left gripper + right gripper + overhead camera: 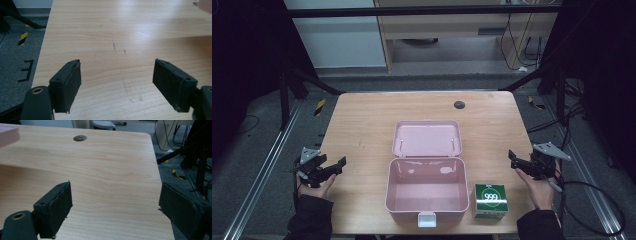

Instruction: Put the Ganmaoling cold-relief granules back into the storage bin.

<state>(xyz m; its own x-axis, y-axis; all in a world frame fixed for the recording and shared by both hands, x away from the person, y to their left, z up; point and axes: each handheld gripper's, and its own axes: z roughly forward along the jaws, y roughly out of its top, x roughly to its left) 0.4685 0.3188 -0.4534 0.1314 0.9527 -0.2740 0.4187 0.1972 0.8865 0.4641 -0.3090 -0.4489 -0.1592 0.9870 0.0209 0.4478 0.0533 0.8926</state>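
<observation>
Pink plastic box (427, 192) sits bottom centre of the high view, right at the near edge of the wooden bench (362, 125). Its lid (427, 138) is flipped all the way open and lies flat behind it, toward the middle of the frame. The inside looks empty, and there's a white latch (427, 219) on the front wall. Just beside the box, to its right in the frame, is a small green carton (490, 200) with "999" printed on top, close to the box, though I can't tell if they touch.

Left tool (343, 163) hangs at the lower left of the frame, well apart from the box, jaws spread wide with nothing between them; the left gripper view has bare wood in the gap. Right tool (511, 157) is at the lower right, also released and empty, sitting over the bench's right edge. A dark round hole (459, 104) sits in the benchtop, upper middle of the frame.
</observation>
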